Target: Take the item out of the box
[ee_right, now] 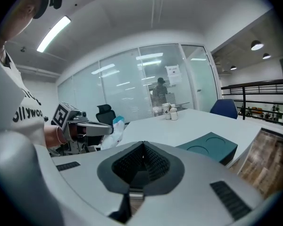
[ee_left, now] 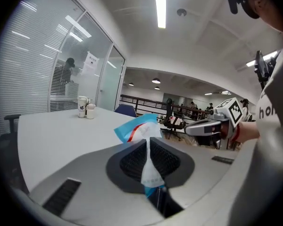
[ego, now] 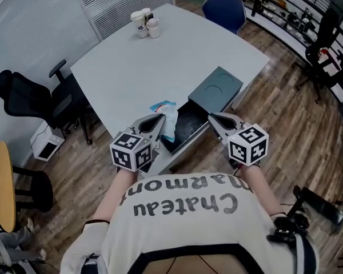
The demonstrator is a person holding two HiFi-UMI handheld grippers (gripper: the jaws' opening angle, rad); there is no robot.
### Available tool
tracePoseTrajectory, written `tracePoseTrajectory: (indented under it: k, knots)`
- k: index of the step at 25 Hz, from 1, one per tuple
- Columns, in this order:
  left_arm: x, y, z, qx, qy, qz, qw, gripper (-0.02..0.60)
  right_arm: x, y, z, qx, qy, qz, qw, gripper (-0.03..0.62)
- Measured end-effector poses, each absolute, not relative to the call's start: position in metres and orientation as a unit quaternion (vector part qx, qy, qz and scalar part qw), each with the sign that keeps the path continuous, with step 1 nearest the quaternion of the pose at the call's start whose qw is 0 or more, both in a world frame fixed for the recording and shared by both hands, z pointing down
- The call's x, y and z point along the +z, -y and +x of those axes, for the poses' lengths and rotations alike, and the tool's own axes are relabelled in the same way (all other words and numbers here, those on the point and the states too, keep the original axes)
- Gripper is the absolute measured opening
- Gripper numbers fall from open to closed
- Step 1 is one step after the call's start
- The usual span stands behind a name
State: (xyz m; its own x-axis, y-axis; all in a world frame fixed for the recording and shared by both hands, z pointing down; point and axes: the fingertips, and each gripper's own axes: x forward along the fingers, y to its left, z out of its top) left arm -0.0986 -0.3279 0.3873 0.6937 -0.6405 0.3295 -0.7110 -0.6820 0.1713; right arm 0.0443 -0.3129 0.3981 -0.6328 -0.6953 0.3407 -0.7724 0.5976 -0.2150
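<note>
A wood floor [ego: 286, 124] is running under a large white table [ego: 160, 67], with glass partitions [ee_right: 132, 84] enclosing the office. A black office chair [ego: 34, 99] and a blue chair [ego: 224, 10] are standing beside the table. A dark box [ego: 208, 99] is lying open at its near edge. The left gripper [ego: 159, 120] is pinching a blue-and-white packet [ee_left: 144, 135] at the box's left side. The right gripper [ee_right: 142, 147] is hovering closed and empty. Cups [ego: 144, 23] are sitting at the far end.

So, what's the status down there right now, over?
Left gripper shut on the blue-and-white packet. Right gripper shut, empty. Packet held at the open box edge. Nothing in the way.
</note>
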Motion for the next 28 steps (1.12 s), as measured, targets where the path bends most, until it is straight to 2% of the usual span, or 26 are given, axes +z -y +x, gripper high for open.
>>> tracePoseTrajectory:
  k: [11,28]
  knots:
    - [0.371,0.28,-0.125,0.08,0.33,0.929,0.151,0.028,0.391,0.253,0.015,0.163,0.871,0.45,0.112,-0.002]
    - [0.401,0.208,-0.131,0.079,0.306,0.93,0.19,0.026,0.412,0.159,-0.004,0.208,0.852,0.467,0.114,-0.002]
